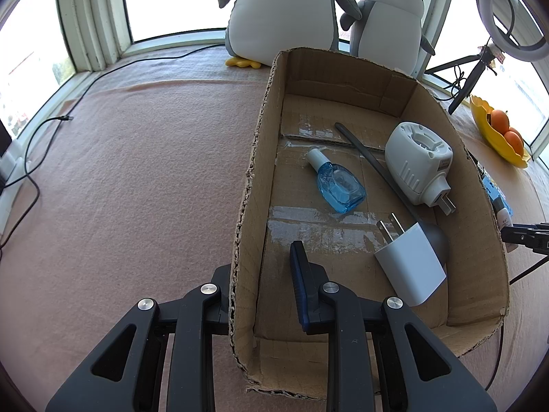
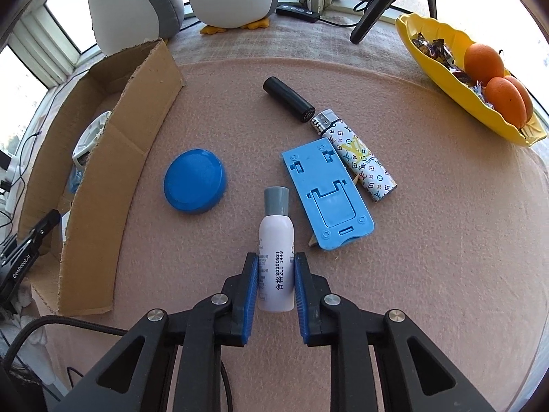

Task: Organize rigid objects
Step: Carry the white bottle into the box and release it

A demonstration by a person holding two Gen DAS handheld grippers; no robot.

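A cardboard box (image 1: 254, 158) lies open on the pink cloth; it also shows in the right wrist view (image 2: 103, 189). Inside are a blue glass bottle (image 1: 338, 185), a white plug-in device (image 1: 417, 161), a white charger (image 1: 410, 267) and a dark strip (image 1: 374, 164). My left gripper (image 1: 264, 274) straddles the box's left wall, one finger inside, one outside, gripping it. My right gripper (image 2: 276, 285) is shut on a white spray bottle (image 2: 277, 243) with a grey cap, lying on the cloth. Nearby lie a blue round lid (image 2: 195, 180), a blue phone stand (image 2: 329, 194), a patterned lighter (image 2: 357, 158) and a black tube (image 2: 288, 99).
Two plush penguins (image 1: 284, 13) stand behind the box by the window. A yellow dish (image 2: 442, 55) with oranges sits at the far right. A tripod leg (image 2: 374, 10) and cables (image 1: 34, 144) lie at the cloth's edges.
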